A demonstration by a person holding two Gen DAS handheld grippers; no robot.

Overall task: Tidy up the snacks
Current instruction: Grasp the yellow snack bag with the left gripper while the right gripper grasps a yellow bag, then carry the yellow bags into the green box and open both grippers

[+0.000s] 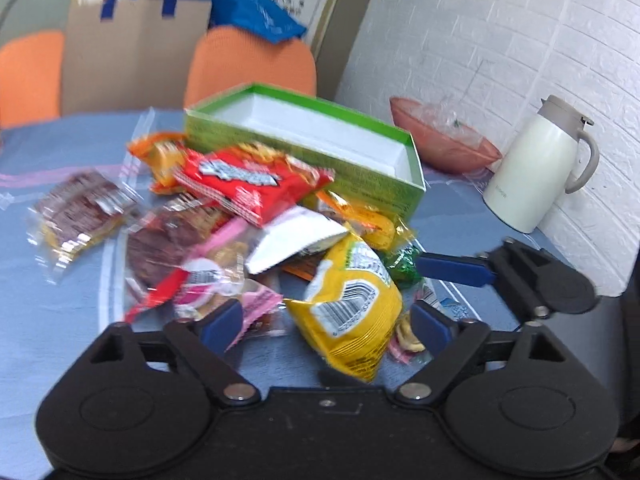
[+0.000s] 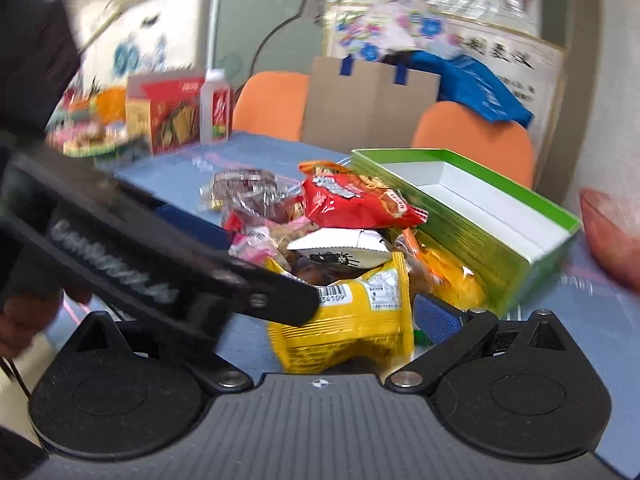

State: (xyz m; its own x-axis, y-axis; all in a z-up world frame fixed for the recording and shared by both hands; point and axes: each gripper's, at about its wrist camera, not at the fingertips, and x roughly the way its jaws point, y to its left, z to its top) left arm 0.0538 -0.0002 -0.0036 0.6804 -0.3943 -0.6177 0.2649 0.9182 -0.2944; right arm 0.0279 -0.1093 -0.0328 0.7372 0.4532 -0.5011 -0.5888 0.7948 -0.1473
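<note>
Snacks (image 1: 256, 216) lie heaped on the table (image 1: 48, 320) beside an empty green box (image 1: 320, 148), sorting barely begun, as both grippers' fingers, left (image 1: 326, 320) and right (image 2: 436, 316), spread wide around a yellow packet (image 1: 348, 308).

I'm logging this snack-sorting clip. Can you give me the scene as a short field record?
surface: blue cloth
snack pile: mixed packets, loose on the cloth in front of the box
box: green box, lid off, nothing visible inside
nearest packet: yellow bag, between the left claw's fingers
left claw: open
right claw: open, beside the yellow bag
behind box: pink bowl, white jug
</note>
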